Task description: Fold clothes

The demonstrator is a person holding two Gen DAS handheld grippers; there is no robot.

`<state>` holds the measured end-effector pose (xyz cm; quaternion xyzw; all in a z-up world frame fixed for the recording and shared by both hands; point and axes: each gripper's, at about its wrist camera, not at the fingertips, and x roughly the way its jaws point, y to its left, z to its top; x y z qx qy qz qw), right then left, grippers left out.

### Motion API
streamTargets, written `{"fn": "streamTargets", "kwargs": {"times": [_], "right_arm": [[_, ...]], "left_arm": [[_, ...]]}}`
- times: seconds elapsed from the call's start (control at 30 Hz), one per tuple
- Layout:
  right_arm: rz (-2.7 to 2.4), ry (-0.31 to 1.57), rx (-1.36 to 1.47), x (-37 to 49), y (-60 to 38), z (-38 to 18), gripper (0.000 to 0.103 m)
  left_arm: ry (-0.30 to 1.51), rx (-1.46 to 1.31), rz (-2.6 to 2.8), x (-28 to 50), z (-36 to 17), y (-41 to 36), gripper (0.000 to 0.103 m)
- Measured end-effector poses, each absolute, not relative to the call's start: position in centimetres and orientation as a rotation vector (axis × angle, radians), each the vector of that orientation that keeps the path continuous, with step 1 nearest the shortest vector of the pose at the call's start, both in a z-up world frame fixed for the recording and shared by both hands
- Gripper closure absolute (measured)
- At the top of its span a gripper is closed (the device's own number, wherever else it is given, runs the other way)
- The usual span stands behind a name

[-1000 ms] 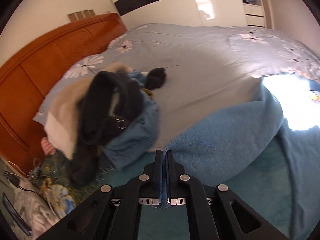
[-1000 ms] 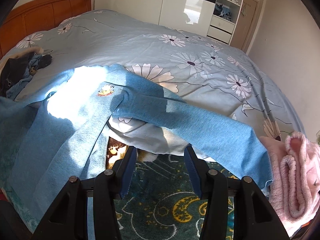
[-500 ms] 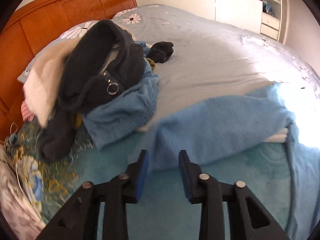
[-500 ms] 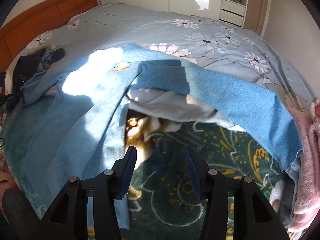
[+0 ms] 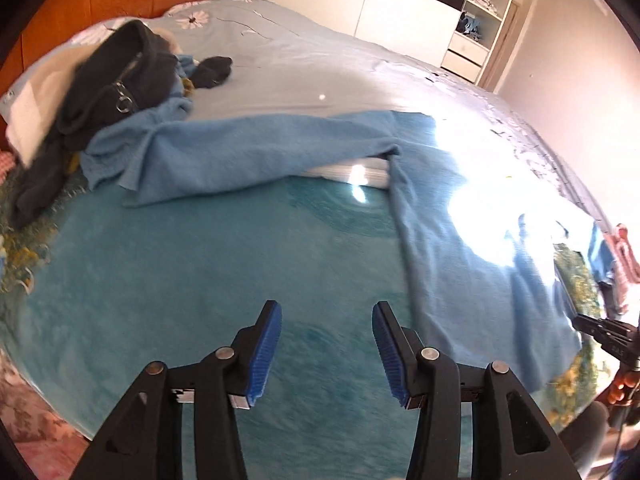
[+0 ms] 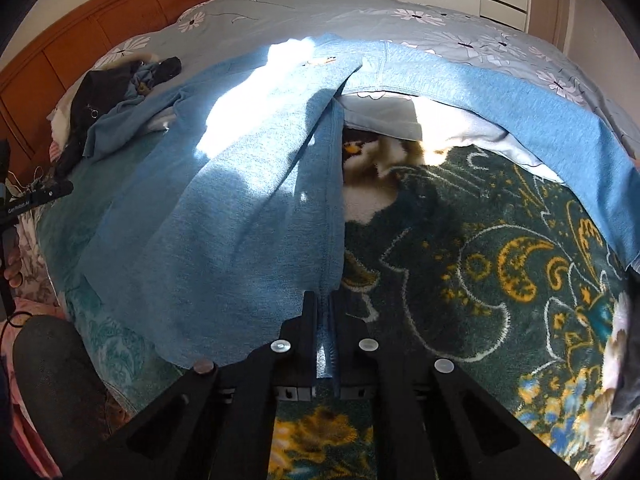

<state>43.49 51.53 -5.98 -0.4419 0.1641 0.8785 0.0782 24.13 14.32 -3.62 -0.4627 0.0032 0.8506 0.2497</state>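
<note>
A light blue long-sleeved sweater (image 5: pixel 452 216) lies spread face up on the bed, also seen in the right wrist view (image 6: pixel 248 208). One sleeve (image 5: pixel 248 152) stretches left toward a clothes pile; the other sleeve (image 6: pixel 520 120) stretches right. My left gripper (image 5: pixel 326 344) is open and empty over the teal blanket (image 5: pixel 200 280), left of the sweater's hem. My right gripper (image 6: pixel 325 308) is shut on the sweater's bottom hem at its right corner.
A pile of dark and white clothes (image 5: pixel 104 80) lies at the bed's head by the wooden headboard (image 6: pixel 80 48). A dark green patterned blanket (image 6: pixel 500 280) covers the near right. Pink clothes (image 5: pixel 624 252) lie at the far right. A wardrobe (image 5: pixel 400 8) stands beyond the bed.
My left gripper let go of the sleeve, opened and drew back toward the hem. My right gripper moved to the sweater's bottom edge and shut on it.
</note>
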Motion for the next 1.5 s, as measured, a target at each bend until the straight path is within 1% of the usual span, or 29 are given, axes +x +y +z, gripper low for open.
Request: {"fn": "streamTargets", "kwargs": {"times": [0.13,0.23,0.5,0.53,0.57,0.6,0.63,0.73,0.83,0.87,0.93,0.97,1.07,1.2,1.27,1.33,1.37,1.4,1.43,1.47,1.5], "right_arm": [[2.633,0.582,-1.264,45.0,52.1,-5.7,0.099],[2.634,0.614,-1.264,45.5,52.5,-6.1,0.099],[2.633,0.696,-1.268,46.8,53.5,-7.5,0.099],[2.633,0.706,-1.268,47.0,53.6,-7.7,0.099],[2.638,0.720,-1.261,47.0,53.7,-7.7,0.099],[2.642,0.728,-1.257,47.1,53.7,-7.6,0.099],[2.646,0.735,-1.253,47.2,53.8,-7.5,0.099],[2.666,0.755,-1.238,47.4,53.6,-6.9,0.099],[2.726,0.799,-1.189,48.0,53.0,-5.2,0.099],[2.753,0.811,-1.169,48.4,52.7,-4.4,0.099],[2.770,0.758,-1.172,48.9,52.0,-3.8,0.099],[2.768,0.733,-1.187,49.1,51.8,-3.7,0.099],[2.685,0.693,-1.338,48.5,51.6,-6.3,0.099],[2.639,0.691,-1.406,48.2,51.7,-7.8,0.099],[2.628,0.673,-1.428,48.0,51.7,-8.0,0.099],[2.626,0.646,-1.448,47.8,51.6,-8.1,0.098],[2.631,0.634,-1.456,47.6,51.6,-8.0,0.098],[2.637,0.624,-1.453,47.6,51.6,-7.8,0.098],[2.643,0.613,-1.449,47.6,51.6,-7.6,0.097],[2.658,0.604,-1.439,47.8,51.6,-7.1,0.097],[2.674,0.595,-1.427,47.9,51.7,-6.7,0.095]], "left_arm": [[-0.017,-1.266,2.250,26.2,-4.1,15.4,0.052],[-0.018,-1.310,2.200,27.2,-5.2,16.8,0.052],[-0.040,-1.412,2.062,27.6,-8.7,20.6,0.052],[-0.062,-1.409,2.068,27.5,-8.7,20.7,0.053],[-0.099,-1.404,2.069,27.4,-8.8,20.6,0.058],[-0.141,-1.405,2.066,27.4,-8.8,20.5,0.069],[-0.169,-1.414,2.066,27.3,-8.8,20.5,0.101],[-0.193,-1.376,2.119,27.8,-7.7,20.1,0.100],[-0.211,-1.250,2.177,29.6,-4.2,18.5,0.100],[-0.189,-1.223,2.192,30.2,-3.5,18.1,0.100],[-0.144,-1.174,2.218,31.2,-2.3,17.3,0.100],[-0.121,-1.191,2.218,31.2,-2.9,17.3,0.100],[-0.072,-1.277,2.220,30.8,-5.8,17.2,0.100],[-0.097,-1.354,2.201,30.8,-9.0,17.2,0.100],[-0.092,-1.327,2.203,30.9,-9.1,17.0,0.099],[-0.086,-1.299,2.184,31.0,-8.8,17.0,0.096],[-0.083,-1.292,2.178,31.2,-8.4,17.2,0.096],[-0.075,-1.283,2.171,31.7,-8.1,17.1,0.093],[-0.056,-1.272,2.175,31.7,-7.7,17.0,0.083],[-0.028,-1.258,2.194,31.8,-7.3,17.0,0.069],[-0.001,-1.240,2.213,32.0,-6.9,16.8,0.064]]}}
